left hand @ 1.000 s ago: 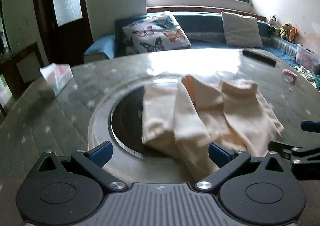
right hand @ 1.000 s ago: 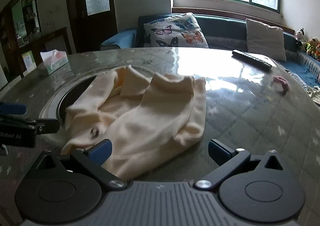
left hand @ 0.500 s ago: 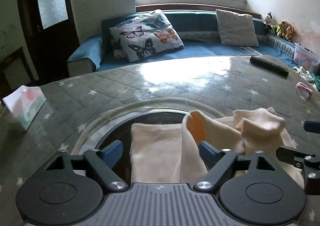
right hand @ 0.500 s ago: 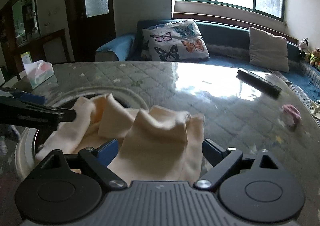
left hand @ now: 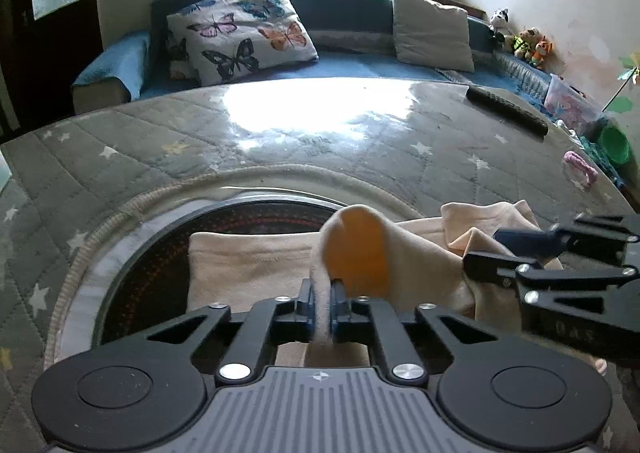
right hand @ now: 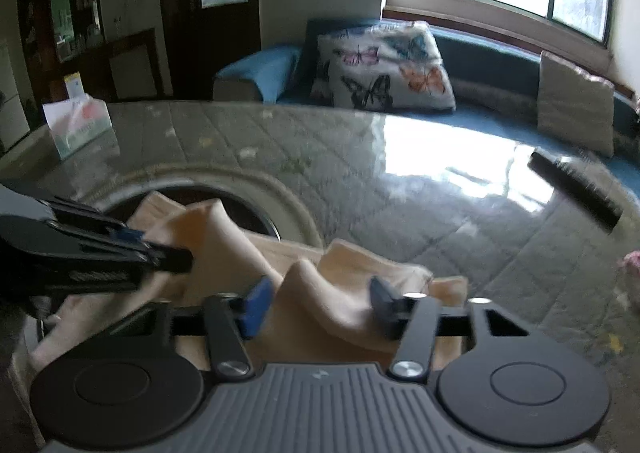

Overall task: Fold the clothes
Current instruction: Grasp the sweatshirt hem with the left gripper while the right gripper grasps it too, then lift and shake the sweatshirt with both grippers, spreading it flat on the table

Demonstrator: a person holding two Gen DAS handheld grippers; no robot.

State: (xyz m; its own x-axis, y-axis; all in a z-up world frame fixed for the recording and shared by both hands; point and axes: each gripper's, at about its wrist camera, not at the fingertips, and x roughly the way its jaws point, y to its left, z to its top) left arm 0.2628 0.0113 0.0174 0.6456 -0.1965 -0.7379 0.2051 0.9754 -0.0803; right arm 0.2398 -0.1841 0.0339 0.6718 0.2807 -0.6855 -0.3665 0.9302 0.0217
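Note:
A cream garment [left hand: 248,265] lies crumpled on the round table, partly over its dark round centre plate [left hand: 160,265]. My left gripper [left hand: 321,307] is shut on a raised fold of the garment. In the right wrist view the garment [right hand: 320,301] bunches up between the blue pads. My right gripper [right hand: 318,303] is partly closed around a fold with a gap still between the jaws. The right gripper also shows in the left wrist view [left hand: 560,265], and the left gripper in the right wrist view [right hand: 120,249].
The table has a grey quilted star cover [left hand: 280,141] under glossy glass. A black remote [left hand: 506,110] and a pink item [left hand: 580,169] lie at its right. A tissue box [right hand: 78,125] stands at its left. A blue sofa with a butterfly pillow [left hand: 240,37] is behind.
Both grippers moved down onto the garment. The left jaws closed on a fold. The right jaws narrowed around another fold, and the cloth bunched up.

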